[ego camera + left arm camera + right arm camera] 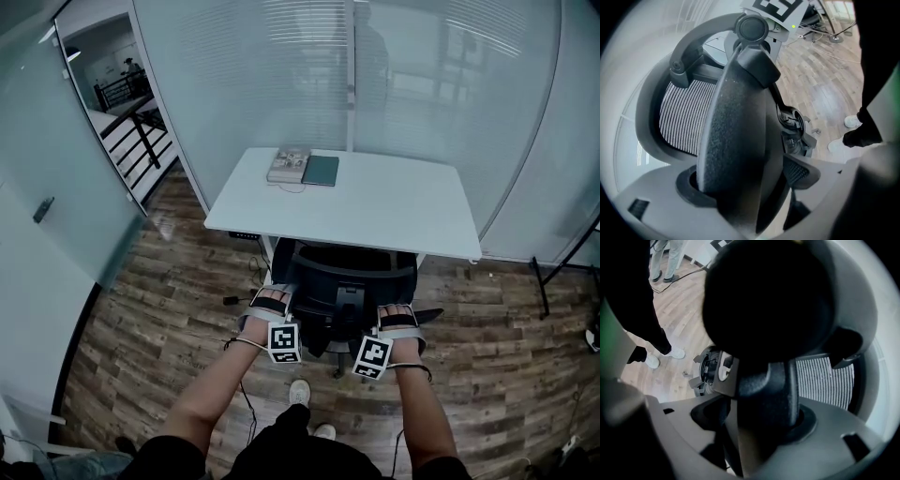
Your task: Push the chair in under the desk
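The chair [345,281] fills the gap under the desk [394,211]. A glass wall [281,84] closes the far side. The wood floor [159,309] lies open left and right.

chair [347,291] front hidden under desk [375,202], book [289,165] title unreadable

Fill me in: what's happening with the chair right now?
A person stands behind the black office chair with a gripper on each side of it. The left gripper is clamped on the left armrest, and the right gripper on the right armrest. The chair faces the white desk, with its front tucked under and its back sticking out past the near edge.
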